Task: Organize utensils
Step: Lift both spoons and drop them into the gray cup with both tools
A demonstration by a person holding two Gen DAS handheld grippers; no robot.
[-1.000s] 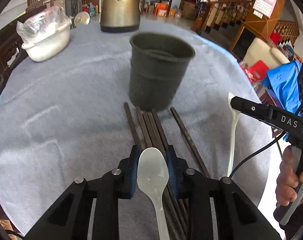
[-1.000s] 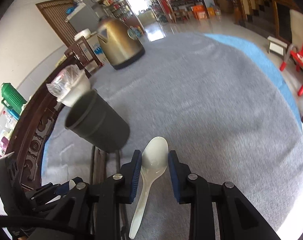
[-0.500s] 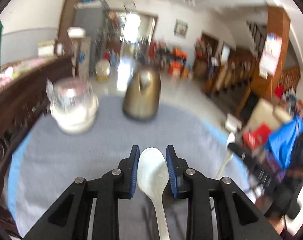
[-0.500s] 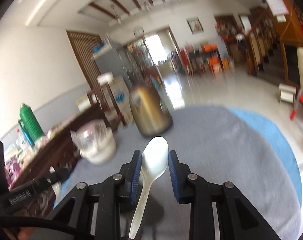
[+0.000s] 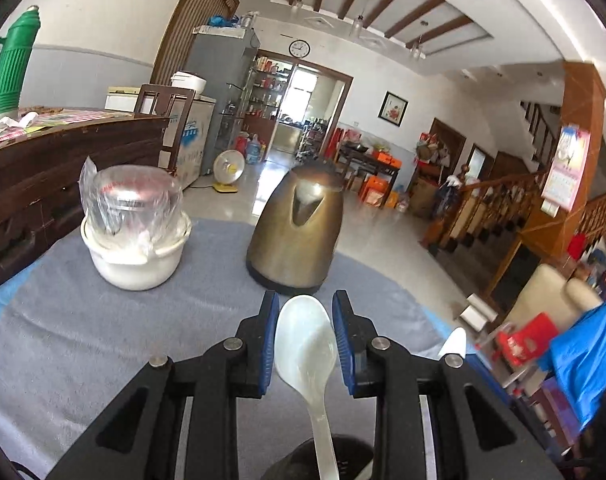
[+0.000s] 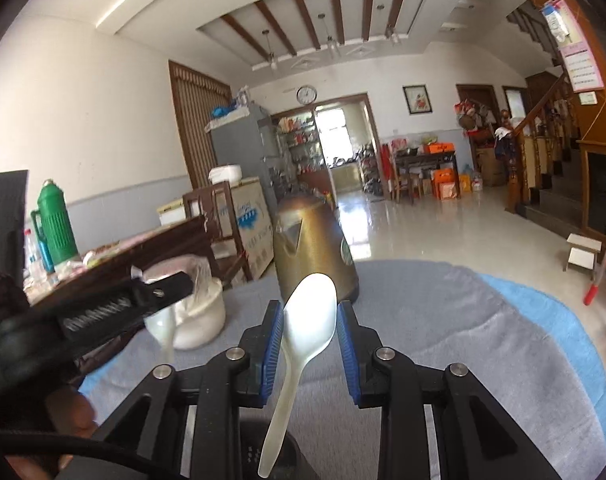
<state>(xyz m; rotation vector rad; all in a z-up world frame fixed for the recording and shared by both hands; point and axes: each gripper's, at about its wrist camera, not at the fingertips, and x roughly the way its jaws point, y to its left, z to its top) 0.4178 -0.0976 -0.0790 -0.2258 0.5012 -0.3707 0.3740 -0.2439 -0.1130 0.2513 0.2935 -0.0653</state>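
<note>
My left gripper (image 5: 305, 309) is shut on a white plastic spoon (image 5: 305, 344), with the bowl squeezed between the blue pads and the handle hanging down. Below it, at the bottom edge, shows the rim of the dark cup (image 5: 299, 458). My right gripper (image 6: 309, 313) is shut on a second white spoon (image 6: 309, 316), whose handle slants down toward the dark cup (image 6: 277, 456). In the right wrist view the left gripper (image 6: 163, 292) reaches in from the left with its spoon (image 6: 163, 330). The tip of the right gripper's spoon (image 5: 455, 340) peeks out in the left wrist view.
A brass-coloured kettle (image 5: 299, 236) stands on the grey tablecloth (image 5: 83, 340) just ahead. Left of it sits a white bowl (image 5: 137, 266) holding a plastic-wrapped container. A dark wooden cabinet (image 5: 63, 168) runs along the table's left side. A hand (image 6: 69, 416) grips the left tool.
Both grippers rose and tilted upward with their spoons. The dark cup slid from ahead of them to beneath them, and the chopsticks on the cloth dropped out of view.
</note>
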